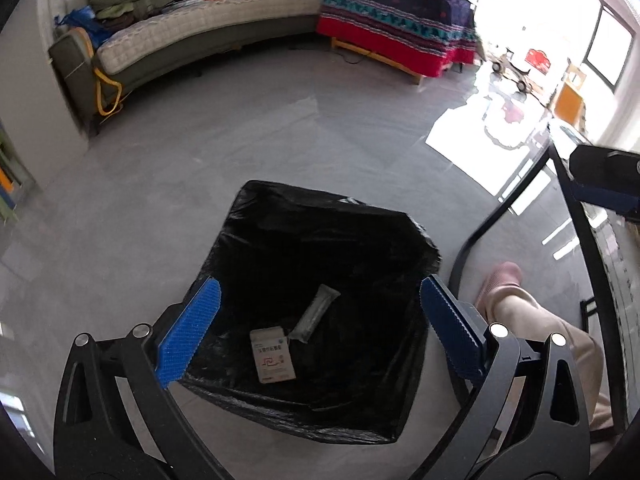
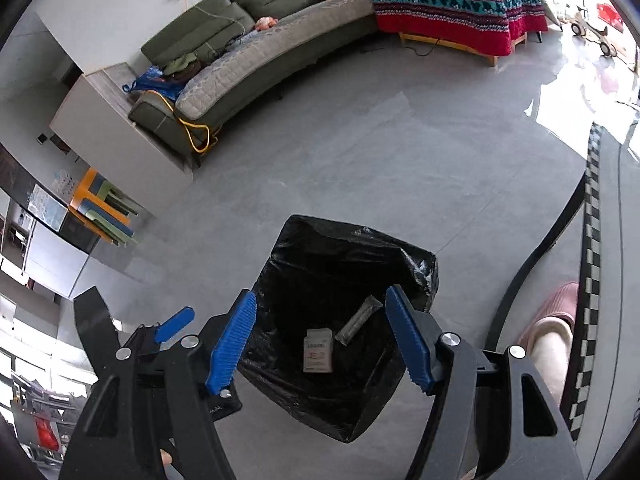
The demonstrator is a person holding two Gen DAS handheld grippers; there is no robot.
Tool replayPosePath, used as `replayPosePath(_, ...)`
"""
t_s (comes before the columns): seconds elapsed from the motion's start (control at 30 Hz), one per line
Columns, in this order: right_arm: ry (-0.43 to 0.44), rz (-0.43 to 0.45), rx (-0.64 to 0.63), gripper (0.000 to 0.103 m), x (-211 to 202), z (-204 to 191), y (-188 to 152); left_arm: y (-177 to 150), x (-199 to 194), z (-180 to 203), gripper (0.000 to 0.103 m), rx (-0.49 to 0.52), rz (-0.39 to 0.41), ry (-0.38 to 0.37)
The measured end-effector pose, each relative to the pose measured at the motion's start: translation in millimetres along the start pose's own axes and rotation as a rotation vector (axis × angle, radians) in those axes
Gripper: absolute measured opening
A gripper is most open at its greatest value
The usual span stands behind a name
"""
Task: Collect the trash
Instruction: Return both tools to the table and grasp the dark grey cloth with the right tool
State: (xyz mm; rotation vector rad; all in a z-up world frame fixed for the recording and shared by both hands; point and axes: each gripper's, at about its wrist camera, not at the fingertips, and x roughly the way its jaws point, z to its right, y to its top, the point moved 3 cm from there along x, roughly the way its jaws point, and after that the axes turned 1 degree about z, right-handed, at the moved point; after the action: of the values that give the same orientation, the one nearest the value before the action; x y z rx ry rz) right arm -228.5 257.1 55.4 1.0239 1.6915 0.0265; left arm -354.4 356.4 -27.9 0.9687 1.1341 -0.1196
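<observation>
A smooth grey floor (image 1: 248, 152) fills a living room, with sunlight glaring across it toward two o'clock. Along the far wall runs a long olive-green sofa with a quilted grey seat cover (image 1: 192, 28), and at one o'clock sits a low wooden bench draped in a red, teal and navy patterned blanket (image 1: 400, 20). A yellow cord (image 2: 192, 128) loops down beside the sofa's arm.

On the floor, near six o'clock, stands a square bin lined with a black plastic bag (image 1: 320, 224). Inside it lie a small white printed cardboard box (image 1: 273, 355) and, just beside it at one o'clock, a grey sealed foil packet (image 1: 314, 314).

The left tool (image 1: 320, 332) hangs above the bin with its blue-padded fingers spread wide, grasping nothing. The right tool (image 2: 320, 340) hangs above the same bin, likewise released and empty.

At three o'clock, a black curved counter leg (image 1: 492, 216) rises close to the bin, and a foot in a pink slipper (image 1: 502, 280) rests beside it.
</observation>
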Motion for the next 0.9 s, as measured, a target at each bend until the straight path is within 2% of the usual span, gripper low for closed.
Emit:
replayPosePath(0.27,-0.005,0.066,0.045,0.068,-35.6,29.3,-3.9,12.2,-9.9,48.2,0.097,0.101,0.026,-0.046)
replayPosePath(0.43,-0.038,0.127,0.085,0.068,-71.0,56.2,-11.0,22.1,-24.8,94.6,0.097,0.167,0.056,-0.112)
replayPosePath(0.67,-0.187,0.211,0.144,0.068,-138.6,118.8,-31.7,32.9,-29.8,186.1,0.097,0.311,0.061,-0.223)
replayPosePath(0.9,-0.348,0.272,0.266,0.068,-200.8,196.2,-54.9,37.3,-34.5,283.8,0.097,0.454,0.061,-0.342)
